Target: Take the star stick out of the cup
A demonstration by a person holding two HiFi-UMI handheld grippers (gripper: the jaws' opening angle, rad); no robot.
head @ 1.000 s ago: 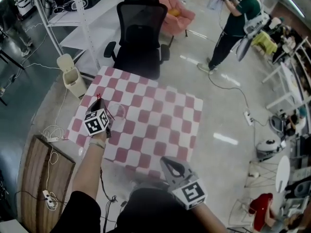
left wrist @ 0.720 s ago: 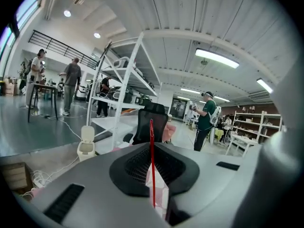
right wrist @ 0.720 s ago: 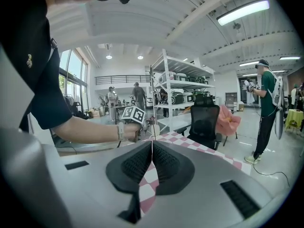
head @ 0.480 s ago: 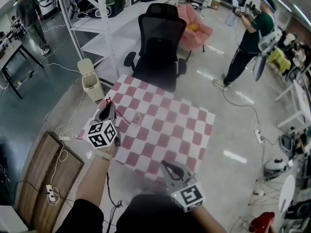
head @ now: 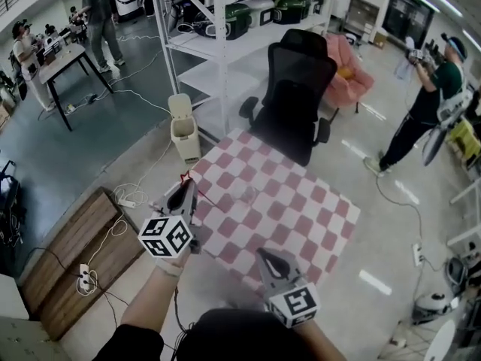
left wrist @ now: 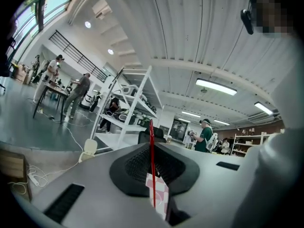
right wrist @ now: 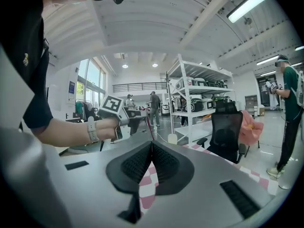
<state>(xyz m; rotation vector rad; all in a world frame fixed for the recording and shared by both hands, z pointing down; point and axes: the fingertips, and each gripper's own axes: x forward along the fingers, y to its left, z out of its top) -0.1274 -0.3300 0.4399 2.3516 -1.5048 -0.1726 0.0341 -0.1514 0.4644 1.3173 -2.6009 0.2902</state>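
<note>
Nearest me, my right claw (right wrist: 151, 148) hangs over the near edge of the checked desk (head: 308, 228), jaws pressed together with nothing between them. To its left and a little farther out, my left claw (head: 183, 192) is clamped on the red star stick (left wrist: 152, 158), which it holds raised beside the desk's left edge. Farther in on the desk stands the clear cup (head: 245, 195), apart from the stick, with a black office chair (head: 297, 89) beyond.
</note>
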